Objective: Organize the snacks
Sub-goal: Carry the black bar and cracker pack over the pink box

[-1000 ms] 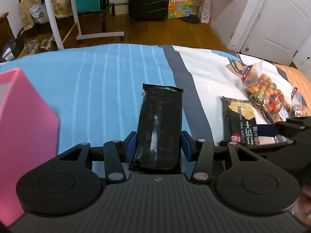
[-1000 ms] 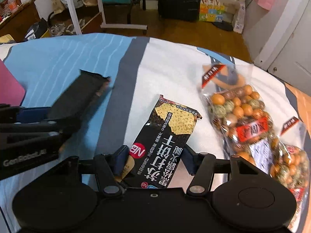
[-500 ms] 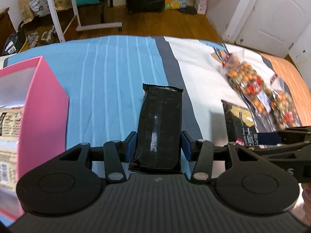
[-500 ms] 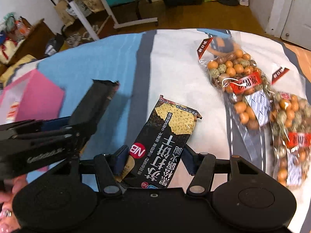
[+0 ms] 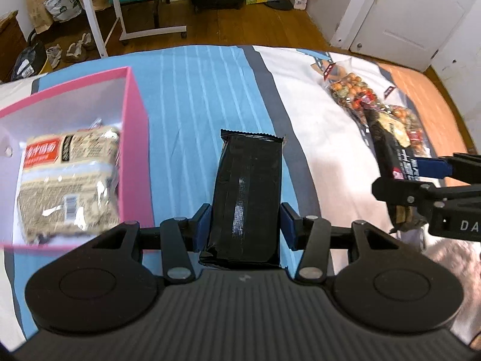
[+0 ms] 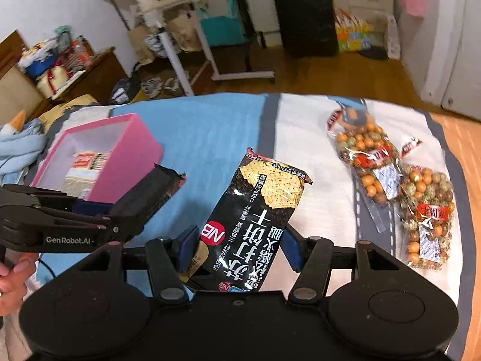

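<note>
Both packets are mid-carry: the left tool (image 5: 245,224) clamps the black bar (image 5: 248,192), the right tool (image 6: 240,248) clamps the cracker packet (image 6: 255,216), and next each must swing left over the pink box (image 5: 135,138).

Plain black snack pack (image 5: 246,198), long and glossy, crimped far end, lifted clear of the bedspread. Black cracker pack (image 6: 255,213), cracker photo and white lettering, also raised, tilted left. Pink box (image 6: 132,150) open-topped, white inside, one pale noodle-like packet (image 5: 69,180) lying flat in it. Two clear bags of mixed coated nuts (image 6: 366,162) side by side on the white cloth
</note>
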`<state>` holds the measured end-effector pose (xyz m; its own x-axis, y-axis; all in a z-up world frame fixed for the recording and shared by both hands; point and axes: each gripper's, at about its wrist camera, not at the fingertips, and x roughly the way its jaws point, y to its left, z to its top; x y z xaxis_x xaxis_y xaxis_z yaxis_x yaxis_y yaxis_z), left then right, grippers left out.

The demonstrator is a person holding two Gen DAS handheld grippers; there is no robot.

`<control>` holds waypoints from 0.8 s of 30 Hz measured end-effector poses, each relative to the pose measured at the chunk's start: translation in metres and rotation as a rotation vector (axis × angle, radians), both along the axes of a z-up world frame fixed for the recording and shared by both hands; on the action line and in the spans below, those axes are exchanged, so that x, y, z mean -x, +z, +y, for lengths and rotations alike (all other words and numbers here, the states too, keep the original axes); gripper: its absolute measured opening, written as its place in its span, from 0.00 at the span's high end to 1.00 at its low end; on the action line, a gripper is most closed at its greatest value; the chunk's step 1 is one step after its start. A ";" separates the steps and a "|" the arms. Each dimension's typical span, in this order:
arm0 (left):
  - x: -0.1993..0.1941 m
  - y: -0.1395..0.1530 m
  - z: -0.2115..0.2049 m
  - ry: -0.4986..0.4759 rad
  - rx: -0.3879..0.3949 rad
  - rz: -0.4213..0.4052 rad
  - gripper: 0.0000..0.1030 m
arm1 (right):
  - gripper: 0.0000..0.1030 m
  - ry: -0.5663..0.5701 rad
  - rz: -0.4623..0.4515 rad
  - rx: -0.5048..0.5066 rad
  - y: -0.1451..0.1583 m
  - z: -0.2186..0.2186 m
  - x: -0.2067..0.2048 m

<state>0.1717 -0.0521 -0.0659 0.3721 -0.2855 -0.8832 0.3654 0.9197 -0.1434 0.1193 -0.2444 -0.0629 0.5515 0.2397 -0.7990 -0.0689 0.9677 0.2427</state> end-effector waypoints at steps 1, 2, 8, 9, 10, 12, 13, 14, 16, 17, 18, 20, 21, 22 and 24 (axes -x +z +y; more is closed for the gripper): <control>0.005 0.004 0.007 0.001 0.014 0.004 0.55 | 0.38 0.011 -0.005 -0.011 0.004 0.004 0.004; 0.010 0.008 0.014 0.002 0.026 0.005 0.55 | 0.38 0.024 -0.011 -0.021 0.008 0.010 0.006; 0.036 0.036 0.060 0.048 0.031 -0.050 0.55 | 0.38 0.127 -0.043 -0.034 0.031 0.053 0.020; 0.037 0.041 0.068 0.061 0.029 -0.058 0.55 | 0.38 0.147 -0.044 -0.039 0.034 0.061 0.021; 0.040 0.045 0.079 0.077 0.027 -0.066 0.54 | 0.38 0.171 -0.046 -0.046 0.038 0.070 0.021; 0.042 0.053 0.101 0.111 0.023 -0.080 0.54 | 0.38 0.218 -0.054 -0.054 0.044 0.088 0.019; 0.043 0.057 0.112 0.131 0.021 -0.087 0.55 | 0.38 0.241 -0.060 -0.056 0.047 0.099 0.017; 0.042 0.061 0.124 0.149 0.019 -0.094 0.54 | 0.38 0.268 -0.068 -0.057 0.050 0.111 0.014; 0.039 0.066 0.147 0.187 0.011 -0.112 0.54 | 0.38 0.313 -0.084 -0.059 0.054 0.132 0.008; 0.038 0.068 0.157 0.206 0.004 -0.124 0.54 | 0.38 0.336 -0.093 -0.063 0.055 0.142 0.003; 0.036 0.069 0.166 0.224 -0.004 -0.139 0.55 | 0.38 0.360 -0.102 -0.067 0.055 0.153 -0.003; 0.031 0.070 0.185 0.256 -0.004 -0.168 0.54 | 0.38 0.396 -0.113 -0.079 0.054 0.173 -0.017; 0.027 0.069 0.194 0.270 0.006 -0.182 0.54 | 0.38 0.408 -0.113 -0.079 0.052 0.182 -0.023; 0.023 0.067 0.202 0.284 0.013 -0.190 0.54 | 0.38 0.420 -0.111 -0.080 0.049 0.192 -0.030; 0.014 0.059 0.213 0.307 0.009 -0.207 0.54 | 0.38 0.434 -0.104 -0.083 0.041 0.208 -0.044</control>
